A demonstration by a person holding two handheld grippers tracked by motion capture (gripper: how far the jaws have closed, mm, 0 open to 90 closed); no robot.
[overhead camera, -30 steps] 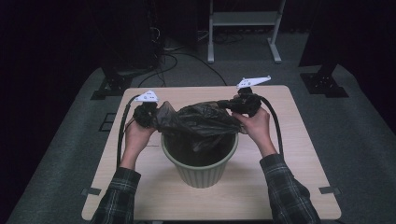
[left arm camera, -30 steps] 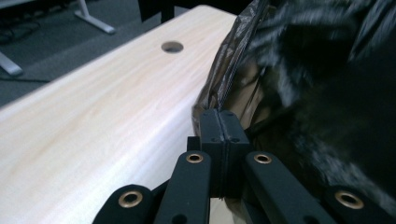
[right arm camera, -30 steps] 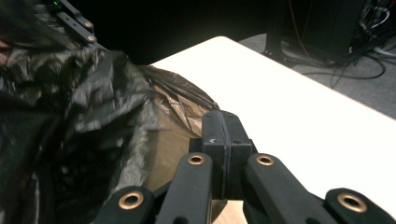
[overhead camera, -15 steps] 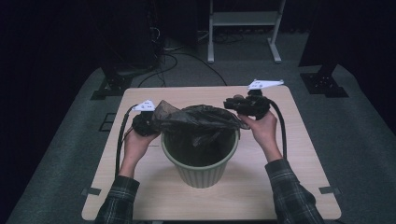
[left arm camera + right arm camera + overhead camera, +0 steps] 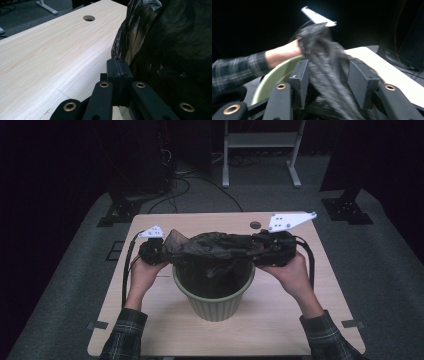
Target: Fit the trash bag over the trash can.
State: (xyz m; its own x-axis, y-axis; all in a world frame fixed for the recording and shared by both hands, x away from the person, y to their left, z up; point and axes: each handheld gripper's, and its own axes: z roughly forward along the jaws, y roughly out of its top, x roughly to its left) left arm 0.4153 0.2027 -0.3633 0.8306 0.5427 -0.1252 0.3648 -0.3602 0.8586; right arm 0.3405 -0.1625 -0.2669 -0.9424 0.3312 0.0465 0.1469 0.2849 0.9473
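Observation:
A black plastic bag stretches across the mouth of a green bin standing mid-table. At the bin's left, my left gripper is shut on the bag's edge; in the left gripper view its jaws are pressed together with the bag bulging to the right. At the bin's right is my right gripper. Its jaws have just been opening and stand apart, with the bag running loosely between them above the bin rim.
The light wooden table has a round cable hole near its far edge. Dark floor, cables and a white stand's legs lie beyond. In the right gripper view, the other hand and its sleeve are across the bin.
My right gripper has moved to the right, away from the left one, and the bag is drawn out longer over the bin. The left hand has hardly moved.

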